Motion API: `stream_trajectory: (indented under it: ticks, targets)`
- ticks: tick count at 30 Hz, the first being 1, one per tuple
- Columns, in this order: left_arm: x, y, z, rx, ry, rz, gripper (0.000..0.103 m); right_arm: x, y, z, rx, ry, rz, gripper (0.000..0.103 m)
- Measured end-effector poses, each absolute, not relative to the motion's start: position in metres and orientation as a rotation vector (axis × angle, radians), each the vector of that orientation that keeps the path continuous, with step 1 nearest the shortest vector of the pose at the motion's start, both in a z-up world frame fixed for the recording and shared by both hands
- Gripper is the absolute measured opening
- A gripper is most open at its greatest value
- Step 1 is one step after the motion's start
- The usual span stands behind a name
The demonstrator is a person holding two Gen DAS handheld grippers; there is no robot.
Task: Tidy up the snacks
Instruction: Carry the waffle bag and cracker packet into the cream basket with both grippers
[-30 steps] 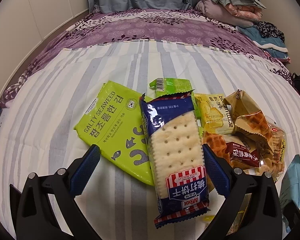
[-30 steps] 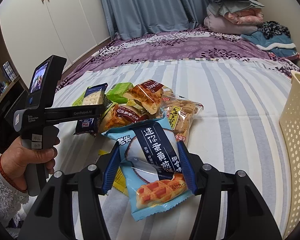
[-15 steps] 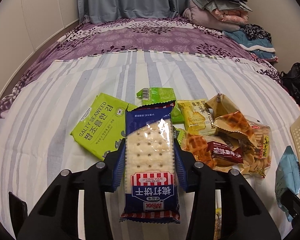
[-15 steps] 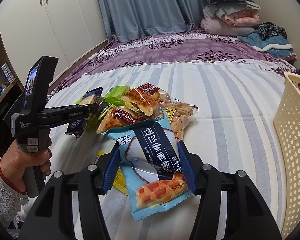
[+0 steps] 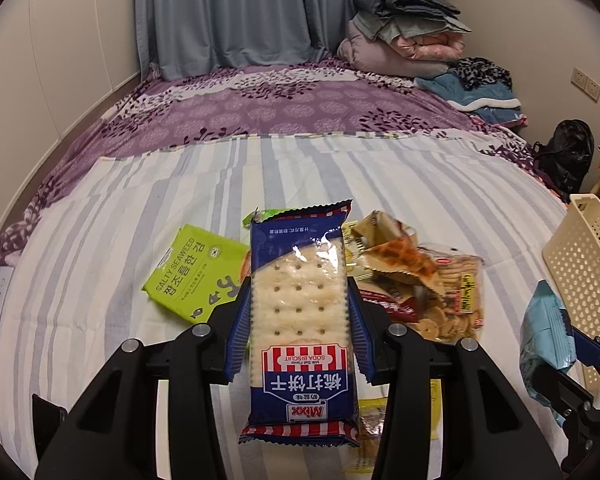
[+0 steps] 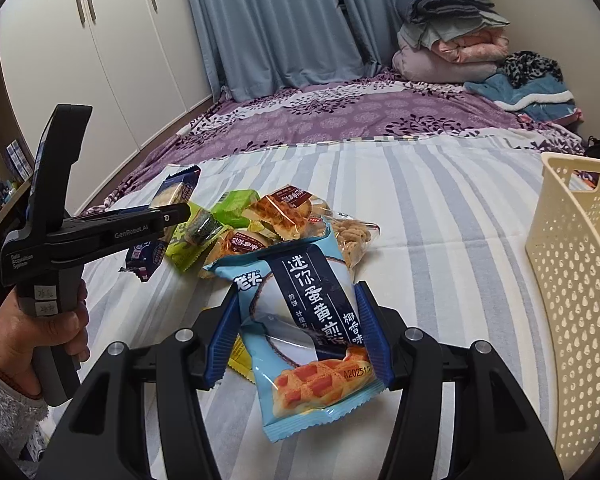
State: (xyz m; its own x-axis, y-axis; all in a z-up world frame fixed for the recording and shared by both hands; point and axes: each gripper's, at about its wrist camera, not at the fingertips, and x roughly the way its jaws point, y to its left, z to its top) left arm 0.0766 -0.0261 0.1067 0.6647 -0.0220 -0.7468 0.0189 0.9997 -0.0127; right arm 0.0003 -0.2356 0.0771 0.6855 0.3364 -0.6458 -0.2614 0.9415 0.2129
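Note:
My left gripper (image 5: 298,300) is shut on a blue soda biscuit pack (image 5: 298,320) and holds it above the bed. It also shows in the right wrist view (image 6: 176,194). My right gripper (image 6: 296,328) is shut on a light blue waffle cookie bag (image 6: 308,328), lifted above the sheet, left of a cream perforated basket (image 6: 572,280). A pile of snack packs (image 6: 284,220) lies on the striped sheet: a green seaweed pack (image 5: 196,272), waffle packs (image 5: 400,256) and a bag of small crackers (image 5: 456,300).
The basket shows at the right edge in the left wrist view (image 5: 584,256). Folded blankets (image 5: 404,40) and clothes lie at the far right of the bed. White wardrobes (image 6: 112,60) stand at the left. A yellow packet (image 5: 400,412) lies under the biscuit pack.
My left gripper closed on the soda biscuit pack and lifted it off the pile. My right gripper kept its hold on the waffle cookie bag and moved toward the basket.

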Motion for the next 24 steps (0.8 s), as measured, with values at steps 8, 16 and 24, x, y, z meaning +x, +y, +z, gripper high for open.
stream_trajectory:
  ticks: [8,16,24]
  targets:
    - [0.060,-0.057,0.133,0.053,0.789,-0.075,0.045,-0.016,-0.259,0.094,0.144,0.686,0.305,0.056]
    - [0.047,-0.098,0.148,0.114,0.759,-0.143,0.045,-0.032,-0.301,0.111,0.199,0.618,0.233,0.056]
    - [0.037,-0.151,0.162,0.180,0.724,-0.232,0.045,-0.050,-0.357,0.128,0.254,0.543,0.114,0.056]
